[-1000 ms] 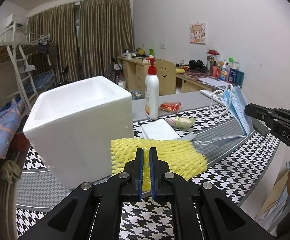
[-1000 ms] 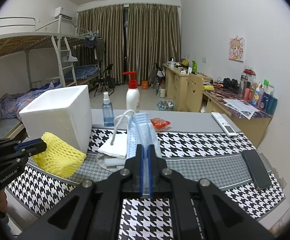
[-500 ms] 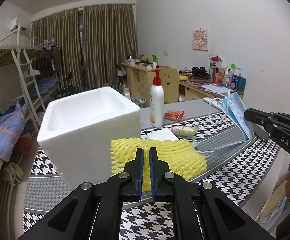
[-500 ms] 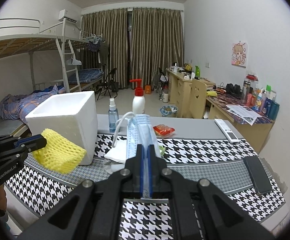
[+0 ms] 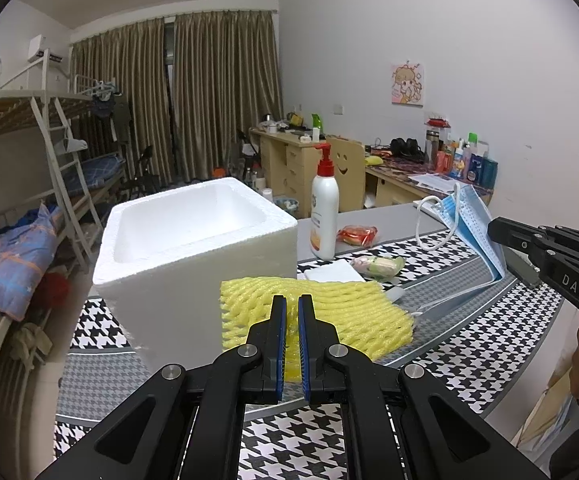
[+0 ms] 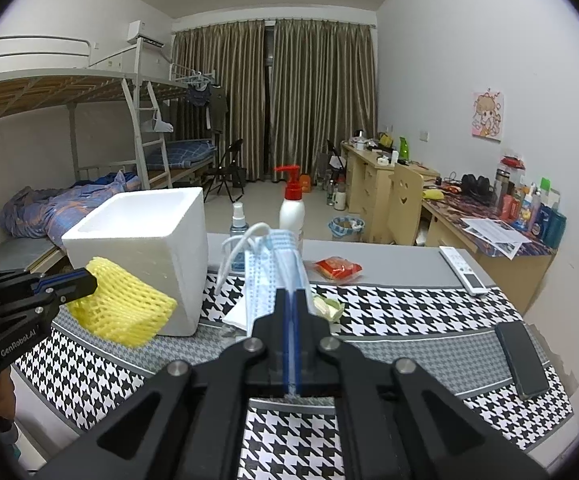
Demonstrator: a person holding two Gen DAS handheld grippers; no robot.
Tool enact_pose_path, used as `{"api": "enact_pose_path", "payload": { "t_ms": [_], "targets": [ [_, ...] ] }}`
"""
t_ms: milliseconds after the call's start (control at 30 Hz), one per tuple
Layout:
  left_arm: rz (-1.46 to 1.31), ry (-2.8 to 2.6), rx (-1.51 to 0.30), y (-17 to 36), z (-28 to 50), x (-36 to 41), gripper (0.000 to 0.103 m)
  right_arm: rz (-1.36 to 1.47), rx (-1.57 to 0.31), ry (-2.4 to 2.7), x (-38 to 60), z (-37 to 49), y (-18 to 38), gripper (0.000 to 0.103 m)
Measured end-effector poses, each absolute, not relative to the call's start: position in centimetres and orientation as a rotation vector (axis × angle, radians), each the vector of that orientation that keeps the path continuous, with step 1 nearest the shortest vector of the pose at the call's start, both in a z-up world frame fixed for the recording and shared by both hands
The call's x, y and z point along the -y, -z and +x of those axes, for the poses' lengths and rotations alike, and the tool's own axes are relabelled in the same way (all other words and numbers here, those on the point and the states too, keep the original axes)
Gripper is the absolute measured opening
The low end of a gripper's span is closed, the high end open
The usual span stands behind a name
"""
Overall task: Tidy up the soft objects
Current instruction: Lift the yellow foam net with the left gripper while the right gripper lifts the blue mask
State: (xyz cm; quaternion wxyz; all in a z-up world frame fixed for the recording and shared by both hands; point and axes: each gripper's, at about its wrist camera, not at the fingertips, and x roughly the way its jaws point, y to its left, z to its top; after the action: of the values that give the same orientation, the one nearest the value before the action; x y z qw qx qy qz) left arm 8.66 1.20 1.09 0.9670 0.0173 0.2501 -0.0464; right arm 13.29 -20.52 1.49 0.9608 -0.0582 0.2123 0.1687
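My left gripper (image 5: 292,308) is shut on a yellow foam net (image 5: 329,308) and holds it in the air in front of the open white foam box (image 5: 193,240). The net also shows in the right wrist view (image 6: 121,308), beside the box (image 6: 145,248). My right gripper (image 6: 290,300) is shut on blue face masks (image 6: 273,268) with white ear loops, held above the table. The masks also show in the left wrist view (image 5: 473,224), right of the box. The box looks empty inside.
On the houndstooth tablecloth (image 6: 389,308) lie white tissues (image 5: 333,270), a pale wrapped sweet (image 5: 377,266), a red packet (image 6: 337,268), a remote (image 6: 463,268) and a black phone (image 6: 521,360). A pump bottle (image 5: 324,212) and a spray bottle (image 6: 239,224) stand behind the box.
Both grippers have risen, each with its object still held. The box's opening now shows more from above in the left wrist view.
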Motion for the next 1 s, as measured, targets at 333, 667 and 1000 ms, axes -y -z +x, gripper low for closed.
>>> {"api": "enact_pose_path", "payload": {
  "t_ms": [333, 667, 1000],
  "targets": [
    [0.028, 0.059, -0.480, -2.0, 8.0, -2.3, 0.006, -0.118, -0.403, -0.364, 19.6, 13.3, -2.7, 0.003],
    [0.017, 0.011, -0.470, -2.5, 7.7, -3.6, 0.006, -0.125, -0.370, -0.386, 18.3, 13.8, -4.0, 0.003],
    [0.002, -0.050, -0.460, -3.0, 6.9, -5.5, 0.006, -0.123, -0.345, -0.404, 17.6, 14.0, -5.1, 0.003]
  ]
}}
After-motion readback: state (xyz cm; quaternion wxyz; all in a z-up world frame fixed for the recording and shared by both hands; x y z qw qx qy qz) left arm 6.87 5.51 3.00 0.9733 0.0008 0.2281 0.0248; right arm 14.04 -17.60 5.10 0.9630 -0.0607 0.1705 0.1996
